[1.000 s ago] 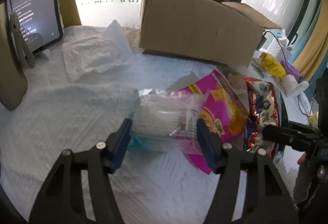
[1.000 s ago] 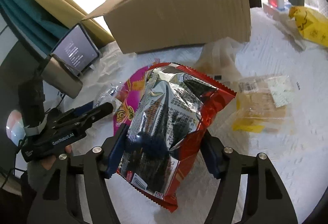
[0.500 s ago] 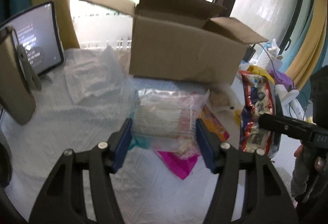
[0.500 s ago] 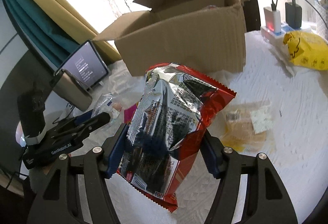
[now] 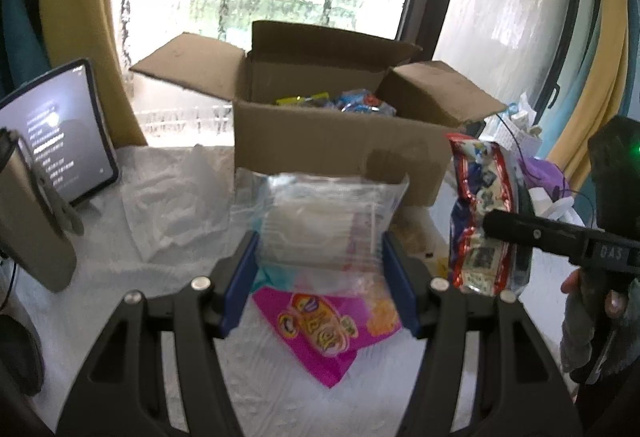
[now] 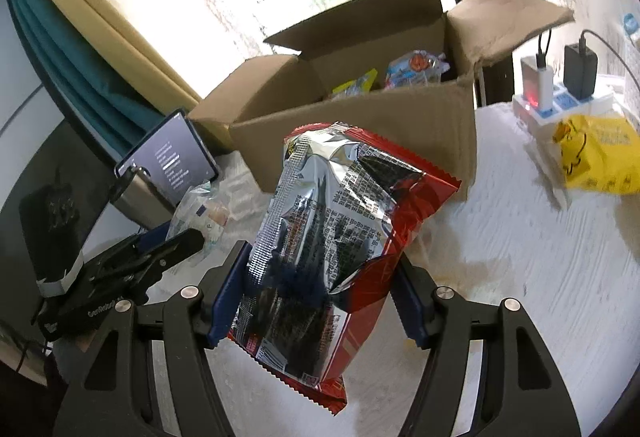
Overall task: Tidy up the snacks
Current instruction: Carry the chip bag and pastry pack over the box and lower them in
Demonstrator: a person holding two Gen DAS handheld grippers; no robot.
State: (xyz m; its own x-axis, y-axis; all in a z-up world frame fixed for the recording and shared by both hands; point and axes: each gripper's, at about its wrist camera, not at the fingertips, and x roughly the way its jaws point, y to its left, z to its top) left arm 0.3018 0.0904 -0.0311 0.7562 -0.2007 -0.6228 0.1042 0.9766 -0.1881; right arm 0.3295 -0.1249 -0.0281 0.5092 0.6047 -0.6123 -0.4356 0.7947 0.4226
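Observation:
My left gripper is shut on a clear plastic snack bag and holds it above the table, in front of the open cardboard box. My right gripper is shut on a red and silver snack bag, also lifted, in front of the same box. The box holds several snack packs. A pink snack bag lies on the white cloth under the left gripper. The right gripper with its red bag shows at the right of the left wrist view.
A tablet leans at the left beside a metal flask. A crumpled clear wrapper lies left of the box. A yellow bag and a power strip with chargers sit right of the box.
Both grippers have risen with their bags, so the box's open top and its contents now show. The pink bag has stayed on the cloth.

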